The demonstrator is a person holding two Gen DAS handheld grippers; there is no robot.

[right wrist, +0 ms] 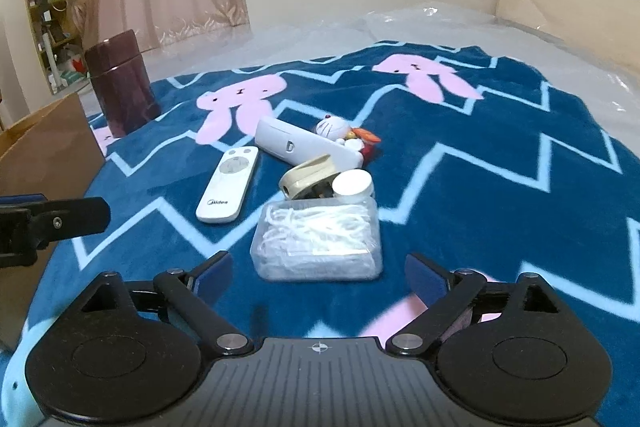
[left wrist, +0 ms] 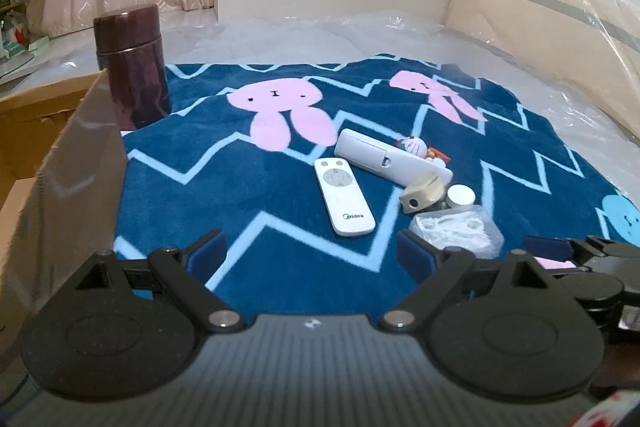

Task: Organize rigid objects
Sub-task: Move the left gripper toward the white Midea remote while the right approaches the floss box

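A blue blanket point(right wrist: 500, 167) with pink rabbits holds a small pile of things. A white Midea remote point(left wrist: 344, 199) point(right wrist: 228, 187) lies beside a longer white remote point(left wrist: 384, 159) point(right wrist: 304, 147), a cat figurine point(right wrist: 332, 129), a beige plug point(right wrist: 308, 179) and a white round jar point(right wrist: 352, 185). A clear box of white picks point(right wrist: 320, 239) point(left wrist: 456, 227) lies just ahead of my right gripper point(right wrist: 320, 271), which is open and not touching it. My left gripper point(left wrist: 312, 251) is open over bare blanket, short of the Midea remote.
A dark maroon flask point(left wrist: 132, 67) point(right wrist: 120, 83) stands upright at the blanket's far left corner. An open cardboard box point(left wrist: 60, 187) point(right wrist: 48, 147) stands close on the left. Plastic sheeting point(left wrist: 400, 35) covers the bed beyond, and a wrapped headboard point(left wrist: 540, 19) rises at the right.
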